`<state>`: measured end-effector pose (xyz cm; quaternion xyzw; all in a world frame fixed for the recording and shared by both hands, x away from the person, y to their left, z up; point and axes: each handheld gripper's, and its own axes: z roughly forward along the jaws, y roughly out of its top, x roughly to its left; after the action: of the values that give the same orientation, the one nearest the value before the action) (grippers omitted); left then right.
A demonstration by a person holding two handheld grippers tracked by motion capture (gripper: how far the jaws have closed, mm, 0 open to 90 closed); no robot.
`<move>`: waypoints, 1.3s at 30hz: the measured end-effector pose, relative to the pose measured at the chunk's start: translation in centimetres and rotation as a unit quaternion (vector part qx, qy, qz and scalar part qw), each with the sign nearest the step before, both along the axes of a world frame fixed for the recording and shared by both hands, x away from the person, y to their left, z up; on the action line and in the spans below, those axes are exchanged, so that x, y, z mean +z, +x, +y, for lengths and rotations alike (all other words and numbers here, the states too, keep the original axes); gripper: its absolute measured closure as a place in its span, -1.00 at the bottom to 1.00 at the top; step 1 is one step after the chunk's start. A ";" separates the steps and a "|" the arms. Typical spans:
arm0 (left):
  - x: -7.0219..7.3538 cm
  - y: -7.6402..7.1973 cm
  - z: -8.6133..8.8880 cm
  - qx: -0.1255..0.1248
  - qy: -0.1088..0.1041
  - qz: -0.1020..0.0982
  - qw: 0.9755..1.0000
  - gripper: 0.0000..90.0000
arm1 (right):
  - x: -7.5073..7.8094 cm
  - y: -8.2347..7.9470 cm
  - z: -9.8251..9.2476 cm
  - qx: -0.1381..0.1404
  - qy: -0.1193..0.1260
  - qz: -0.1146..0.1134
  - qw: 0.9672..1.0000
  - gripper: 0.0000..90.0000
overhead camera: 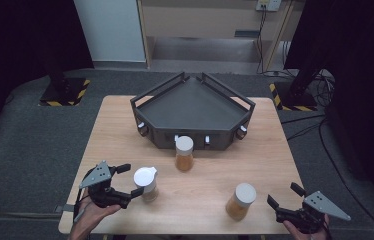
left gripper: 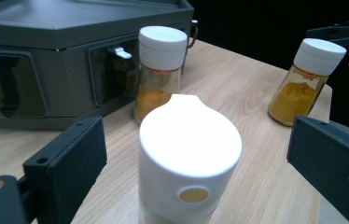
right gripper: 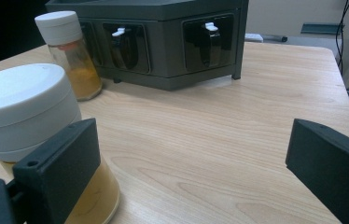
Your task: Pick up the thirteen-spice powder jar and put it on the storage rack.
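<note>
Three spice jars with white lids stand on the wooden table (overhead camera: 210, 180). My left gripper (overhead camera: 131, 180) straddles the near-left jar (overhead camera: 145, 183). In the left gripper view that jar (left gripper: 189, 163) sits between the black jaws of my left gripper (left gripper: 196, 140), with a gap on each side. My right gripper (overhead camera: 283, 194) stands open at the table's front right, just right of another jar (overhead camera: 240, 201) of orange powder. In the right gripper view this jar (right gripper: 28, 116) is beside the left jaw of my right gripper (right gripper: 191, 154), outside the gap. The third jar (overhead camera: 184, 153) stands mid-table.
A dark grey angular tray (overhead camera: 147, 97) with railed sides and latches on its front wall (right gripper: 163, 51) takes up the far half of the table. The third jar stands right in front of it. Bare wood lies between the two grippers. Carpeted floor surrounds the table.
</note>
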<state>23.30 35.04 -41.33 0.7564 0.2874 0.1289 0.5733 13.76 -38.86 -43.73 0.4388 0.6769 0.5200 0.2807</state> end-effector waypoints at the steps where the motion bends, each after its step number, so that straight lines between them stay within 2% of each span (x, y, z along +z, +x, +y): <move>1: 0.0 0.0 0.0 0.000 0.000 0.000 1.000 -0.90 | 0.0 0.0 0.0 0.000 0.000 0.000 1.000 -0.94; 10: -0.8 0.9 -1.1 -0.004 0.005 0.004 1.000 -0.86 | 0.0 0.0 0.0 -0.002 0.001 0.000 1.000 -0.93; 14: -1.2 1.3 -1.5 -0.008 0.010 0.001 1.000 -0.77 | 0.0 0.0 0.0 -0.002 0.001 0.000 1.000 -0.93; 21: -1.8 1.4 -2.0 -0.007 0.020 -0.004 1.000 -0.67 | 0.0 0.0 0.0 -0.001 0.001 0.000 1.000 -0.93; 27: -2.4 1.6 -2.1 -0.006 0.021 -0.003 1.000 -0.60 | 0.0 0.0 0.0 0.000 0.000 0.000 1.000 -0.93; 31: -2.8 1.7 -2.2 -0.007 0.021 -0.005 1.000 -0.55 | 0.0 0.0 0.0 0.000 0.000 0.000 1.000 -0.93; 35: -3.1 1.7 -2.4 -0.008 0.024 -0.016 1.000 -0.39 | 0.0 0.0 0.0 0.000 0.000 0.000 1.000 -0.93; 39: -3.3 1.5 -2.6 -0.006 0.024 -0.024 0.999 -0.37 | 0.0 0.0 0.0 0.000 0.000 -0.001 1.000 -0.93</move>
<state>24.81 32.47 -44.62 0.7685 0.2663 0.1506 0.5620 13.76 -38.89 -43.75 0.4386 0.6767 0.5203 0.2811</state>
